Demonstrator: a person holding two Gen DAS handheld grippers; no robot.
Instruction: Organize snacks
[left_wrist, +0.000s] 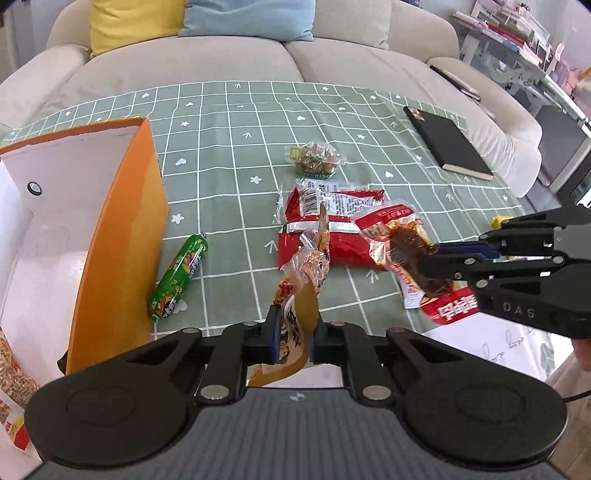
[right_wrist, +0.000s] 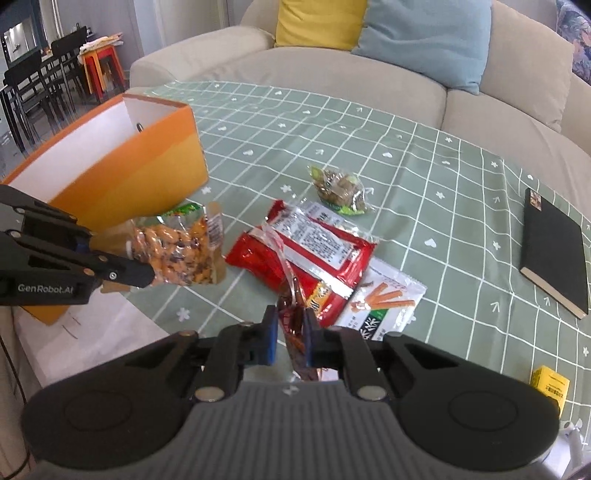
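The left gripper is clenched on a peanut packet; the right gripper on a red meat-snack packet. The orange box lies at ten o'clock of the left jaws, nearer that hand, so that packet is judged first in.

- Ahead of your fingers, past the table's far edge, a beige sofa fills the background.
- On it, a yellow cushion leans beside a light blue cushion, touching.
- Under everything, a green checked tablecloth with white hearts and arrows covers the table.
- Well to the right of your fingers, a black notebook lies flat on the cloth.
- On the sofa arm beyond that notebook rests a dark, slim object; what it is you cannot tell.
- Far left, past the sofa, dark dining chairs stand near an orange stool.
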